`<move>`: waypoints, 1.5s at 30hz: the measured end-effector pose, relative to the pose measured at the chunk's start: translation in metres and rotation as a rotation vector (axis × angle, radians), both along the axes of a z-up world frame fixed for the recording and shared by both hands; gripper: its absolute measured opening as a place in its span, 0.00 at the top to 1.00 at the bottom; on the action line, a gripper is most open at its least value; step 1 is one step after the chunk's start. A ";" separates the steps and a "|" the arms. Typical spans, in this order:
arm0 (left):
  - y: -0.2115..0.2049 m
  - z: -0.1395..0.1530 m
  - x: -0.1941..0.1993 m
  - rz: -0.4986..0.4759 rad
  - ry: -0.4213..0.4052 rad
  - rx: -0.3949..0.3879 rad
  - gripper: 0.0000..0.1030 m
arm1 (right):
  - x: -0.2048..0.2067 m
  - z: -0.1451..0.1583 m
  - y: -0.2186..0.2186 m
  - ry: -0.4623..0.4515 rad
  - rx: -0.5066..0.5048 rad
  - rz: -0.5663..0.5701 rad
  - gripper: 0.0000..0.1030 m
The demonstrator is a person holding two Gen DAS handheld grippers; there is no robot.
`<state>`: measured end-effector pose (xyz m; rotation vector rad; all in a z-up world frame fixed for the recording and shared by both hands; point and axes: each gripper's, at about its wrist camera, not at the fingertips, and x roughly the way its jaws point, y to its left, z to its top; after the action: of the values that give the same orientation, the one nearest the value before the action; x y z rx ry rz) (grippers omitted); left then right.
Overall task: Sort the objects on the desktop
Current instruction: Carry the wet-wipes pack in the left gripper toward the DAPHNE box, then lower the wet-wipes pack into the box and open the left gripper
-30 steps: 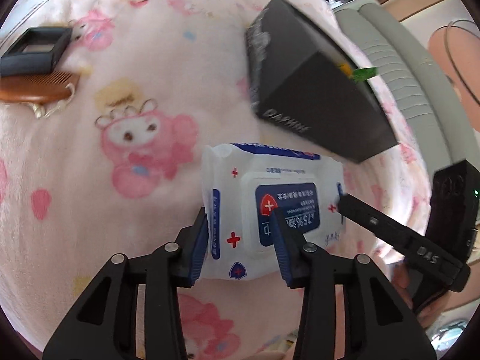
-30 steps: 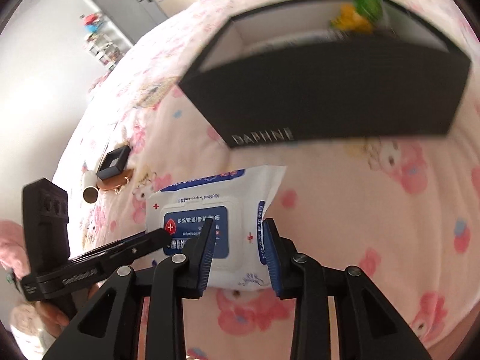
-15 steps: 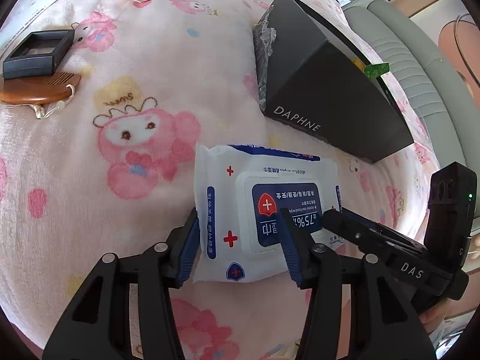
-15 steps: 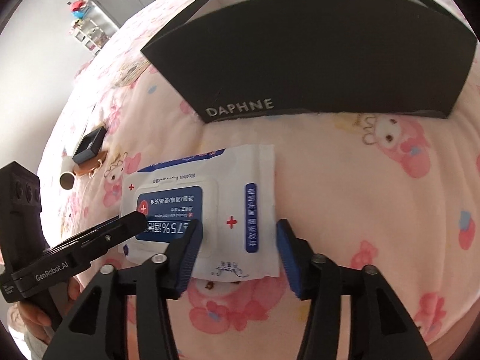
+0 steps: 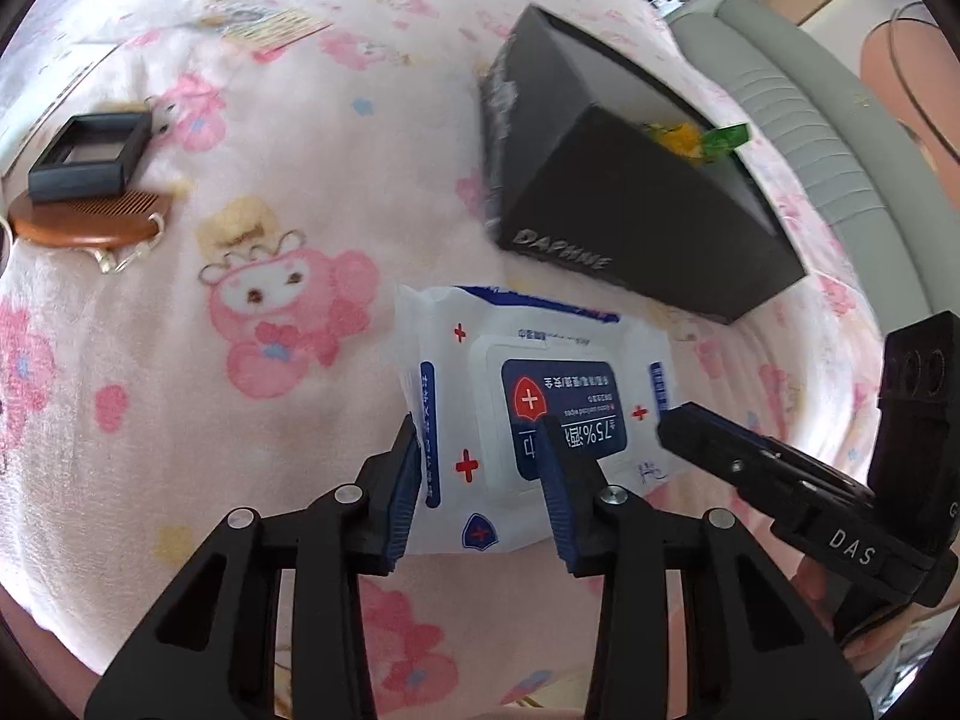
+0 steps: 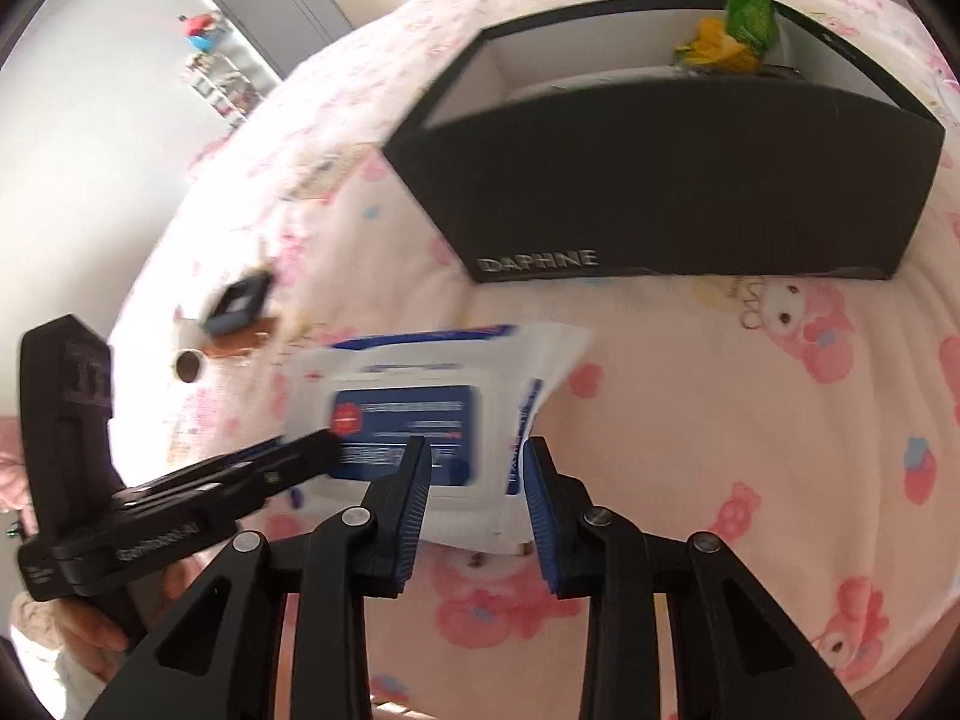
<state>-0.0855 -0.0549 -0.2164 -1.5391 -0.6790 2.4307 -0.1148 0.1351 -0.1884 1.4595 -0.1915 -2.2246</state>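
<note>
**Both hand-held grippers closing on a pack of wet wipes**

The left hand-held gripper (image 5: 480,480) fills the lower middle of the left wrist view, its blue pads set on either side of the near left portion of a white and blue pack of wet wipes (image 5: 528,396). Its jaws are closing with the pack between them, and the pads appear to press on the wrapper. In the right wrist view the right hand-held gripper (image 6: 477,498) sits at the lower middle of the frame, jaws likewise closing, with the right end of the same pack (image 6: 432,408) between the pads and the wrapper bunched there.

The pack lies at the centre of both frames, on a pink cartoon-print blanket (image 5: 180,360) that covers the surface, just in front of an open black box (image 5: 630,210) lettered DAPHNE. The box takes up the upper right of each view and holds a yellow and green packet (image 6: 738,36) near its far end.

At the upper left of the left wrist view a small dark square case (image 5: 90,159) rests against a brown wooden comb (image 5: 90,222), well apart from the pack. A person's fingers (image 6: 90,630) show at the lower left of the right wrist view.
</note>
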 end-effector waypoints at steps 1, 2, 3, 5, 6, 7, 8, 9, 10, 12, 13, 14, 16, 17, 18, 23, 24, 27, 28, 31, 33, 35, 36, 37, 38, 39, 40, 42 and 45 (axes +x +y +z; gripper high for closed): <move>0.002 0.003 0.000 -0.006 0.010 -0.003 0.64 | 0.001 0.003 -0.002 0.020 0.021 0.002 0.73; 0.003 0.003 -0.002 -0.009 0.011 -0.010 0.63 | 0.002 0.006 -0.004 0.036 0.041 0.003 0.73; 0.003 0.001 -0.003 -0.007 0.005 -0.015 0.63 | 0.000 0.004 -0.004 0.037 0.058 -0.001 0.73; 0.000 -0.008 -0.004 0.006 -0.024 -0.015 0.64 | -0.003 0.000 -0.001 0.017 0.062 -0.015 0.73; -0.003 -0.012 -0.003 0.013 -0.036 -0.017 0.65 | -0.004 -0.004 0.004 0.002 0.052 -0.027 0.73; -0.006 -0.014 -0.002 0.021 -0.041 -0.017 0.65 | -0.005 -0.007 0.008 -0.010 0.043 -0.037 0.73; -0.010 -0.016 0.000 0.030 -0.045 -0.015 0.65 | -0.005 -0.008 0.011 -0.007 0.039 -0.040 0.73; -0.012 -0.017 0.000 0.035 -0.045 -0.011 0.65 | -0.005 -0.008 0.014 -0.004 0.034 -0.043 0.73; -0.013 -0.016 0.000 0.041 -0.041 -0.006 0.65 | -0.005 -0.007 0.016 -0.002 0.030 -0.047 0.73; -0.015 -0.016 -0.001 0.047 -0.036 0.008 0.65 | -0.009 -0.009 0.021 -0.006 0.030 -0.066 0.73; -0.015 -0.016 -0.002 0.047 -0.036 0.013 0.65 | -0.012 -0.010 0.024 -0.013 0.030 -0.075 0.73; -0.014 -0.018 -0.003 0.044 -0.040 0.012 0.64 | -0.014 -0.014 0.025 -0.027 0.027 -0.077 0.72; -0.011 -0.024 -0.005 0.036 -0.051 0.007 0.50 | -0.019 -0.025 0.026 -0.067 0.025 -0.076 0.68; -0.010 -0.028 -0.006 0.032 -0.062 0.016 0.49 | -0.021 -0.034 0.026 -0.095 0.028 -0.076 0.63; -0.010 -0.033 -0.007 0.032 -0.072 0.034 0.46 | -0.023 -0.042 0.025 -0.121 0.027 -0.075 0.60; 0.000 -0.032 -0.007 0.014 -0.060 0.039 0.56 | -0.025 -0.055 0.021 -0.160 -0.062 -0.047 0.57; 0.003 -0.027 -0.007 0.004 -0.051 0.016 0.59 | -0.022 -0.048 0.017 -0.134 -0.071 -0.024 0.58; 0.007 -0.011 -0.004 -0.004 -0.018 -0.005 0.61 | -0.016 -0.029 0.008 -0.082 -0.077 0.009 0.66; 0.008 -0.003 -0.003 -0.005 -0.001 -0.011 0.62 | -0.014 -0.024 0.007 -0.068 -0.071 0.005 0.66; 0.012 0.022 0.000 -0.013 0.049 -0.014 0.62 | -0.009 -0.004 0.012 -0.028 -0.092 -0.010 0.66; 0.014 0.041 0.001 -0.021 0.086 -0.008 0.62 | -0.007 0.014 0.018 0.001 -0.110 -0.019 0.66; 0.018 0.066 -0.005 -0.037 0.136 0.001 0.62 | -0.005 0.039 0.024 0.056 -0.118 -0.026 0.66; 0.020 0.075 -0.010 -0.047 0.156 0.007 0.62 | -0.005 0.052 0.027 0.085 -0.120 -0.031 0.66; 0.022 0.085 -0.015 -0.057 0.176 0.013 0.62 | -0.009 0.066 0.030 0.120 -0.114 -0.040 0.66; 0.024 0.096 -0.026 -0.068 0.196 0.021 0.62 | -0.012 0.079 0.032 0.154 -0.107 -0.048 0.66; 0.025 0.103 -0.037 -0.073 0.207 0.025 0.62 | -0.018 0.090 0.035 0.186 -0.098 -0.059 0.66; 0.030 0.113 -0.053 -0.084 0.224 0.022 0.62 | -0.027 0.101 0.038 0.211 -0.090 -0.070 0.66; 0.038 0.125 -0.075 -0.099 0.247 0.008 0.62 | -0.046 0.115 0.044 0.234 -0.076 -0.095 0.66; 0.054 0.137 -0.111 -0.125 0.275 -0.003 0.62 | -0.073 0.131 0.052 0.264 -0.035 -0.122 0.66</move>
<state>-0.1963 -0.0014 -0.0795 -1.1767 -0.5094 2.4818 -0.1874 0.1867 -0.0574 1.1486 -0.2370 -2.4715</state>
